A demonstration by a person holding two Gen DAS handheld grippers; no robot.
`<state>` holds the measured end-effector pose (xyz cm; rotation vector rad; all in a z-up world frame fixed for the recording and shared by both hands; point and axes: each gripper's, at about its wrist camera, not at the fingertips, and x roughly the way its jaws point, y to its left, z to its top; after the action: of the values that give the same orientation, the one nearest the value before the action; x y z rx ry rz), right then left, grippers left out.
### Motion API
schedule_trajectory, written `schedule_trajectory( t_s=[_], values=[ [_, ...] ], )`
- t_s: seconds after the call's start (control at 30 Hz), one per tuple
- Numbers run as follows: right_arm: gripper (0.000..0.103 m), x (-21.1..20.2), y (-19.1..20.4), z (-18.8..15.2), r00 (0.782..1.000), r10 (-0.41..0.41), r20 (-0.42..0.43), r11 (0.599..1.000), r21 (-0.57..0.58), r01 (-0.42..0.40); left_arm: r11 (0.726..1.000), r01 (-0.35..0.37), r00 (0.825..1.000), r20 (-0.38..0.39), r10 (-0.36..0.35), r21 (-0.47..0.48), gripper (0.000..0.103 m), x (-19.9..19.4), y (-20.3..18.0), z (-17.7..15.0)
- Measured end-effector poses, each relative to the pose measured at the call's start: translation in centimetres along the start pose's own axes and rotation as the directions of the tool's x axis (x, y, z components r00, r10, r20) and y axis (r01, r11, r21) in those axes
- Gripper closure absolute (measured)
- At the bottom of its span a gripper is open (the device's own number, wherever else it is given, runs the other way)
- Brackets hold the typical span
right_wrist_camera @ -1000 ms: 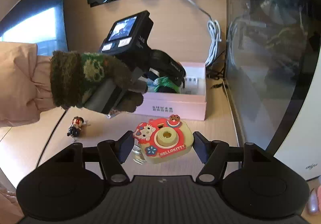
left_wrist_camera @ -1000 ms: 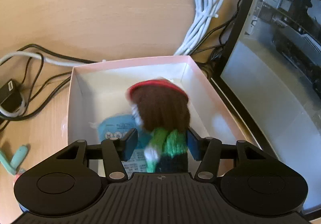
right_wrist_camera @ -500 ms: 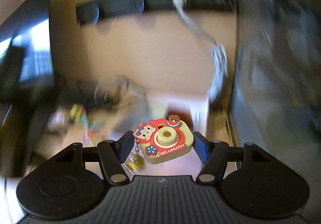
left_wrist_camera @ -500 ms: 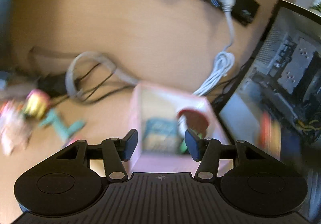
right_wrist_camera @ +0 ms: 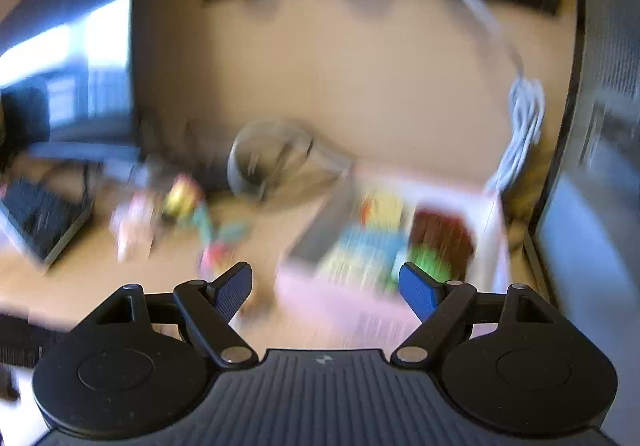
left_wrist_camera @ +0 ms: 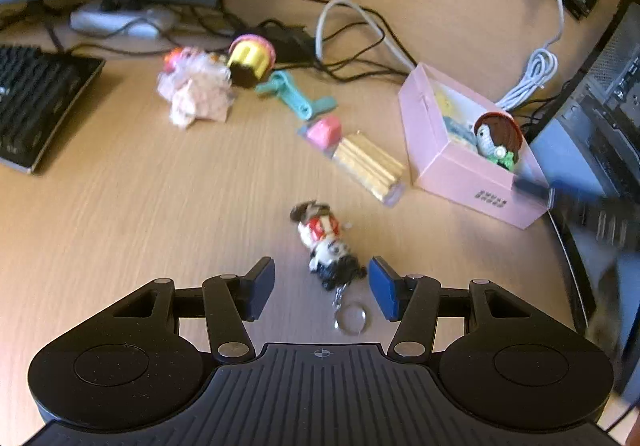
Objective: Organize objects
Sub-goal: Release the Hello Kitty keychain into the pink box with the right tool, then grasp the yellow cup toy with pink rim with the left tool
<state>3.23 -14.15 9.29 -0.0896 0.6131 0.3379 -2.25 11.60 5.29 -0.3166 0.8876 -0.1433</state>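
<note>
The pink box sits on the desk, its front lettering unreadable. The left gripper hangs parted above a figure keychain; the right gripper has just been opening, nothing between its jaws.

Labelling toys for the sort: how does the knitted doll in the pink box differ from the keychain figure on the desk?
The knitted doll sits inside the pink box; the keychain figure lies loose on the desk. The doll is yarn, with a brown head and green below; the figure looks hard, red, white and black, with a metal ring. Both are small character toys.
</note>
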Motion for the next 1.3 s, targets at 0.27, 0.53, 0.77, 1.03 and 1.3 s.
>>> schedule_trajectory(
  t_s=[0.27, 0.53, 0.77, 1.03, 1.3],
  values=[
    [0.019, -2.1, 1.5, -4.4, 0.995, -0.043, -0.086, 0.999, -0.007, 0.043, 0.997, -0.047, 0.999, -0.007, 0.047, 0.055, 0.046, 2.2, -2.0, 0.5],
    [0.017, -3.4, 0.8, -5.2, 0.991, -0.095, -0.099, 0.995, 0.02, 0.098, 0.995, -0.081, 0.996, 0.037, 0.079, 0.06, 0.047, 4.0, -2.0, 1.9],
    [0.017, -3.4, 0.8, -5.9, 0.987, -0.105, -0.121, 0.993, 0.04, 0.111, 0.989, -0.145, 0.969, 0.203, 0.141, 0.007, 0.047, 3.3, 0.7, 7.7],
    [0.017, -2.5, 1.1, -6.3, 0.981, -0.102, -0.163, 0.993, 0.036, 0.109, 0.957, -0.254, 0.953, 0.204, 0.223, 0.14, 0.046, 9.0, 0.7, 15.2],
    [0.016, -2.4, 1.1, -7.7, 0.97, -0.133, -0.205, 0.989, 0.043, 0.145, 0.887, -0.396, 0.918, 0.123, 0.377, 0.237, 0.046, 16.0, 0.4, 16.9]
  ],
)
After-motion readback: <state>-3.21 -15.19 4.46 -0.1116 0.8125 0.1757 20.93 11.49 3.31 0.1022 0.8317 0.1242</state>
